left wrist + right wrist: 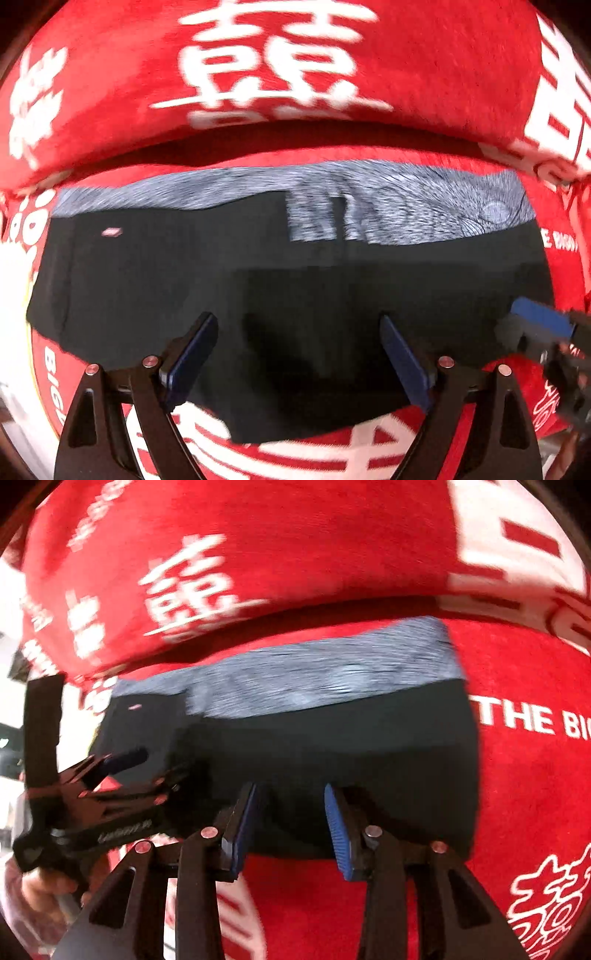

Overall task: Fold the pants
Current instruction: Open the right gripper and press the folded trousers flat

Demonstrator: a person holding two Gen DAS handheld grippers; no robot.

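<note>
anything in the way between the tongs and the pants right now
Nothing visible. The dark pants lie folded on the red blanket, directly below the open left tongs and the open right tongs, with no object in between.

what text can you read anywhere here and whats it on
"THE BIG", cut off at the picture's edge: white print on the red blanket.
"BIG", cut off: blanket, sideways near the left edge.
Large white Chinese-style characters on the blanket: too blurred to read.
White lettering on the left gripper: too blurred.
Pale tag on the black pants: too small.
</note>
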